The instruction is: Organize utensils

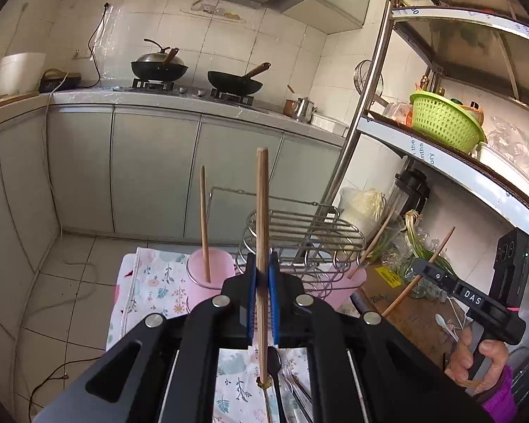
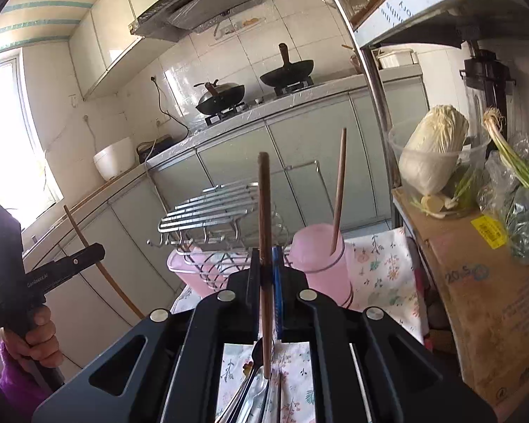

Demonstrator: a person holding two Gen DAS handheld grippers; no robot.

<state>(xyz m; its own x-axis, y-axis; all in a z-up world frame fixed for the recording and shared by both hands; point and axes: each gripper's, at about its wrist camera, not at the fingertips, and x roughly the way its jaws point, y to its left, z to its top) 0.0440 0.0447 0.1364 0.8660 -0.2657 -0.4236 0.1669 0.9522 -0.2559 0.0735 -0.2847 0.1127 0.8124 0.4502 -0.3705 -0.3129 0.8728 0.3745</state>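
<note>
L claw [image 1: 262, 275] clenched on light chopstick [image 1: 262, 211], upright. R claw [image 2: 268, 268] grasps dark chopstick [image 2: 264, 204]. Pink cup [image 2: 321, 261] w/ one stick beyond.

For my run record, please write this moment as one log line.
left claw: shut on chopstick | right claw: shut on darker chopstick | pink cup: holds one chopstick | spoons remain on cloth
</note>
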